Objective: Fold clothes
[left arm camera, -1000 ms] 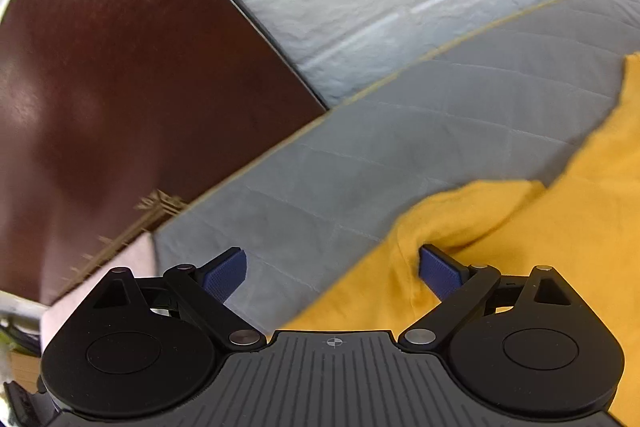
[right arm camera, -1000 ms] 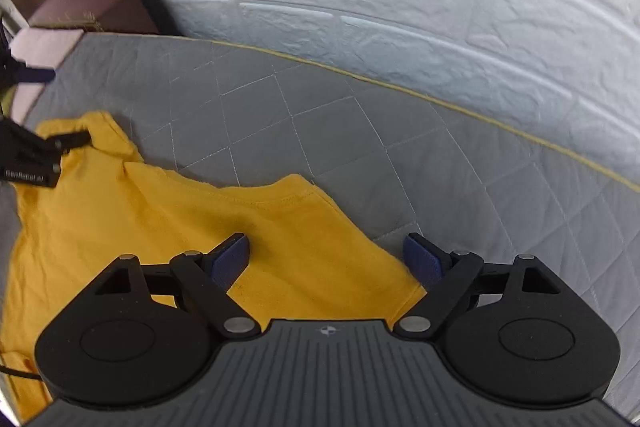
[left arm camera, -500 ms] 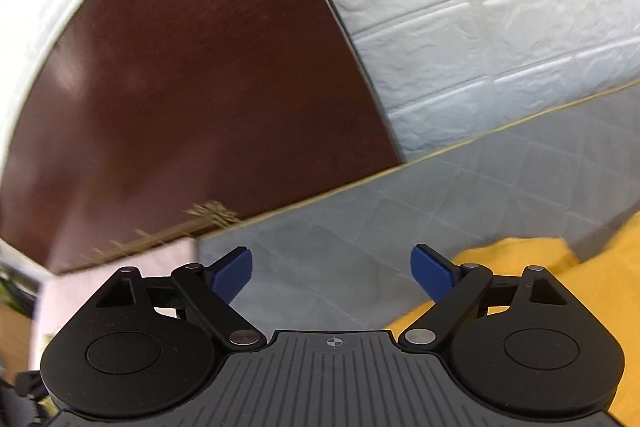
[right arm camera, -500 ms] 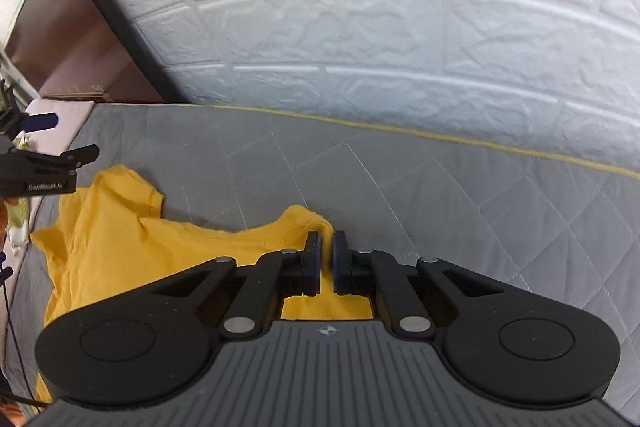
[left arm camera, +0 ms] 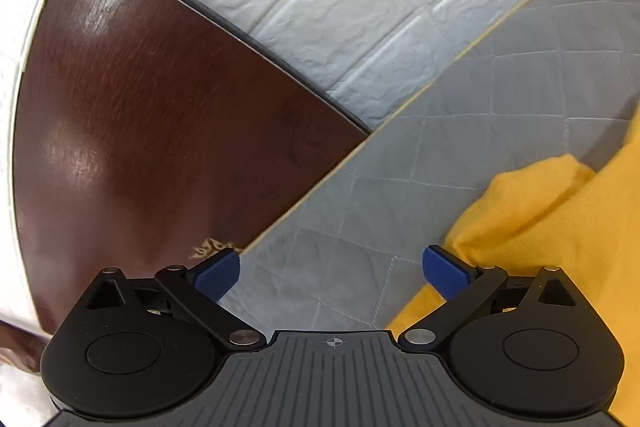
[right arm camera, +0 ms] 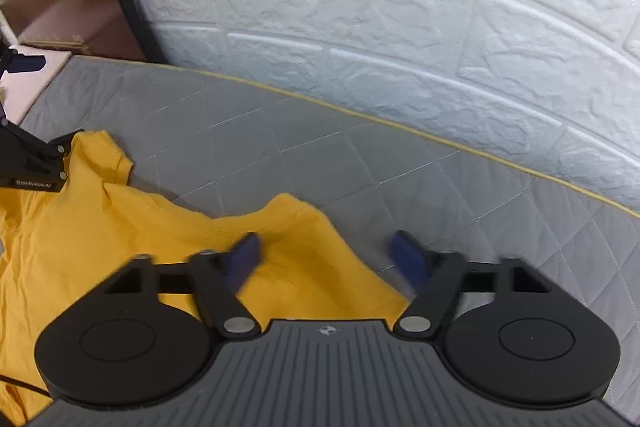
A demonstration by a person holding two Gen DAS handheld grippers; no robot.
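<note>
A yellow T-shirt lies on the grey quilted bed cover. In the right wrist view its sleeve and shoulder edge sit under my right gripper, which is open with blurred blue pads and holds nothing. The left gripper shows at the far left edge of that view, by the shirt's other sleeve. In the left wrist view my left gripper is open and empty over the bare cover, with a rumpled fold of the shirt touching its right pad.
A white brick-pattern wall runs along the far edge of the bed. A dark brown wooden headboard stands at the left end. A pink surface lies beside the bed at the left.
My right gripper, shut half a second ago at the shirt's shoulder, has opened and dropped closer to the cloth. My left gripper has stayed open and swung back toward the shirt.
</note>
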